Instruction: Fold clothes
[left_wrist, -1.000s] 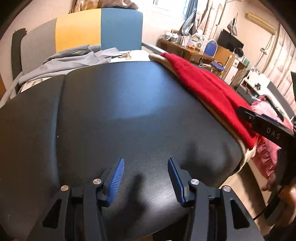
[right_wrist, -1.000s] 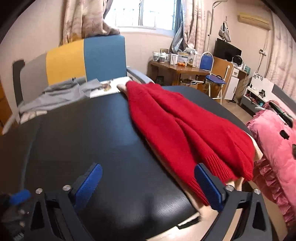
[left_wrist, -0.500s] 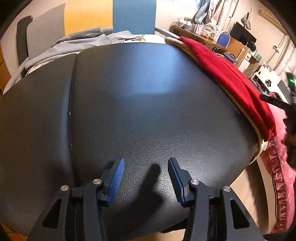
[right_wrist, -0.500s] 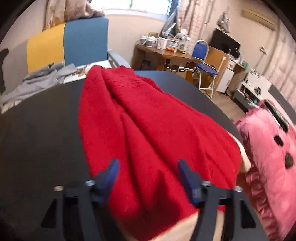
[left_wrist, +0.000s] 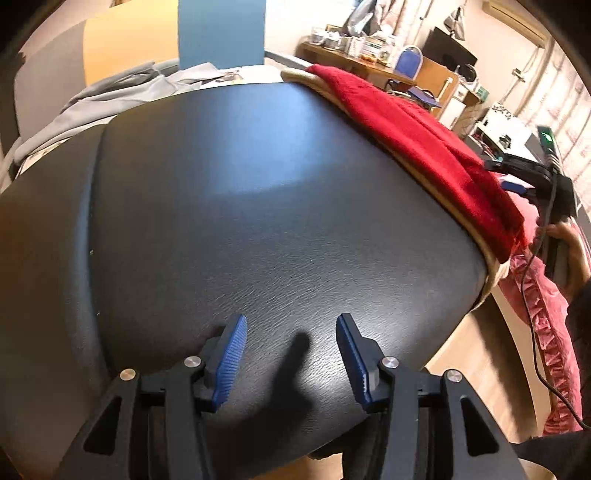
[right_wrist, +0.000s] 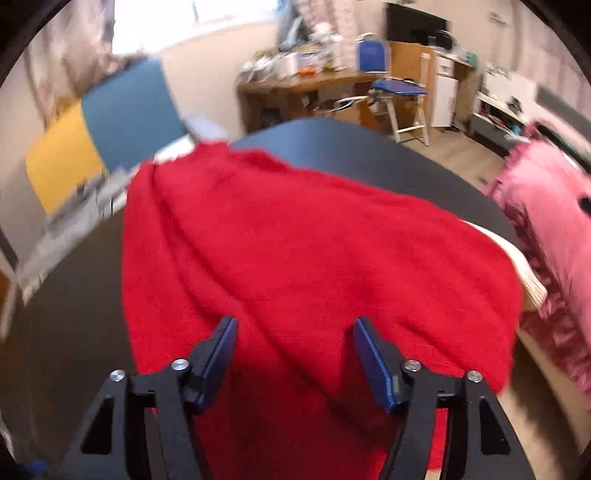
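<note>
A red knitted sweater (right_wrist: 314, 240) lies spread on the right part of a black padded table (left_wrist: 258, 203), on top of a beige garment (right_wrist: 528, 273) whose edge shows under it. My right gripper (right_wrist: 295, 323) hovers over the sweater's near part. Its jaws are closing, with red fabric below and between them, and the pads (right_wrist: 221, 350) do not press it. In the left wrist view the sweater (left_wrist: 417, 133) runs along the table's right edge. My left gripper (left_wrist: 291, 325) stands open over bare black leather, holding nothing. The right gripper (left_wrist: 532, 177) shows there by the sweater's near corner, in a hand (left_wrist: 565, 240).
A grey garment (left_wrist: 110, 99) lies at the table's far left, before a chair back in grey, yellow and blue (left_wrist: 218, 33). A pink ruffled bed cover (right_wrist: 554, 206) stands close on the right. A wooden desk (right_wrist: 295, 85) and a blue chair (right_wrist: 399, 88) are behind.
The right gripper has swung to the right, from the bare black table to above the red sweater, and its jaws have narrowed. The left gripper has shifted only slightly, still open.
</note>
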